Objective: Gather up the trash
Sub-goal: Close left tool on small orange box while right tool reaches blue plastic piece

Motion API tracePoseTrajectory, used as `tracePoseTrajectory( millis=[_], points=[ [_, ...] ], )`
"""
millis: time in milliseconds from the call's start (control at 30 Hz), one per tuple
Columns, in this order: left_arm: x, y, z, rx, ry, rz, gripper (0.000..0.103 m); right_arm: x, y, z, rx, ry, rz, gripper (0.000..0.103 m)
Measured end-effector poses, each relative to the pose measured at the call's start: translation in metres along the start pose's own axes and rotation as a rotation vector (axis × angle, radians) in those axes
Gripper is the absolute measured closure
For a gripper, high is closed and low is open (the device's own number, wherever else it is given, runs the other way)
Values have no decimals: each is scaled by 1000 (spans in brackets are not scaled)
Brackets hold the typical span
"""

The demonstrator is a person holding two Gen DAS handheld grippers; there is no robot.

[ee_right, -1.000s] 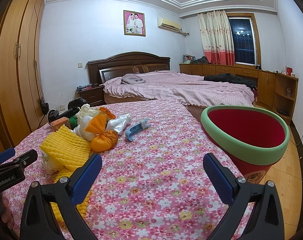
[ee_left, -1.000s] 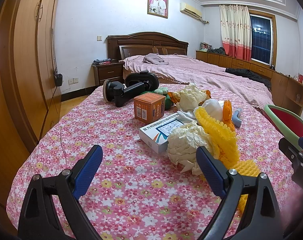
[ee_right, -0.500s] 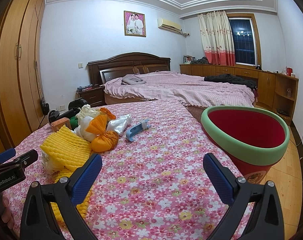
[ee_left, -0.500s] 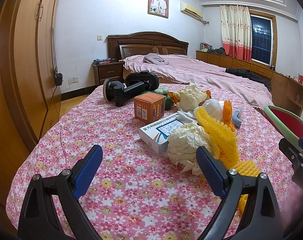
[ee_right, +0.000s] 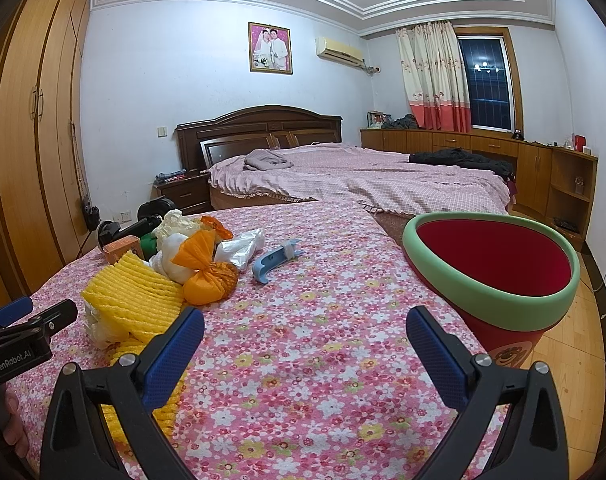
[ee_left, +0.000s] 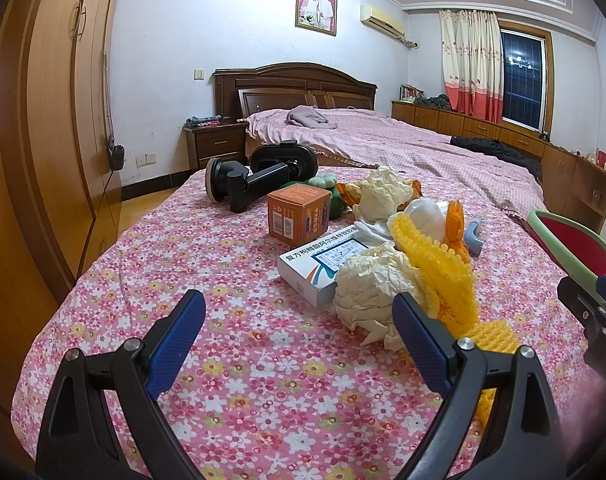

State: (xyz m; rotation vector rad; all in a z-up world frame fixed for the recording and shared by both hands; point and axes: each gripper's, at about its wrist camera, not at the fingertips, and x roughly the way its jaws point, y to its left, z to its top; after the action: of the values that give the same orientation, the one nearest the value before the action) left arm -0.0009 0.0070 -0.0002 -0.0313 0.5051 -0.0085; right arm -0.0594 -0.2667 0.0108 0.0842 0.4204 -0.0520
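Observation:
A heap of trash lies on the floral tablecloth (ee_left: 231, 344): crumpled cream paper (ee_left: 373, 286), yellow foam netting (ee_left: 443, 272), a white medicine box (ee_left: 323, 262), an orange box (ee_left: 297, 214) and an orange bundle (ee_right: 209, 276). A red bin with a green rim (ee_right: 495, 264) stands at the table's right edge. My left gripper (ee_left: 299, 332) is open and empty, just short of the crumpled paper. My right gripper (ee_right: 305, 344) is open and empty over bare cloth, between the heap and the bin.
A black phone holder (ee_left: 255, 180), a green object (ee_left: 327, 184), a blue clip (ee_right: 275, 260) and a clear plastic bag (ee_right: 243, 248) also lie on the table. A bed (ee_right: 363, 176) stands behind. Wardrobes (ee_left: 55, 120) line the left wall.

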Motion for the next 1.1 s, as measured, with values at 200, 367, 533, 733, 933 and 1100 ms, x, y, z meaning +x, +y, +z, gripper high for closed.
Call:
tracePoseTrajectory(
  millis=[200, 367, 533, 733, 933, 1100],
  points=[
    [3, 1, 4, 3, 52, -10, 9, 1, -1, 7, -12, 35, 43, 0],
    [6, 6, 20, 38, 67, -23, 9, 3, -11, 23, 41, 56, 91, 0],
    [22, 14, 44, 81, 95, -36, 9, 17, -14, 40, 60, 126, 85, 0],
    [53, 23, 67, 60, 165, -43, 9, 41, -8, 56, 28, 227, 74, 0],
    [84, 23, 84, 61, 205, -64, 11, 67, 5, 66, 12, 302, 103, 0],
    [109, 20, 88, 75, 237, -95, 14, 91, 13, 73, 17, 346, 86, 11]
  ],
)
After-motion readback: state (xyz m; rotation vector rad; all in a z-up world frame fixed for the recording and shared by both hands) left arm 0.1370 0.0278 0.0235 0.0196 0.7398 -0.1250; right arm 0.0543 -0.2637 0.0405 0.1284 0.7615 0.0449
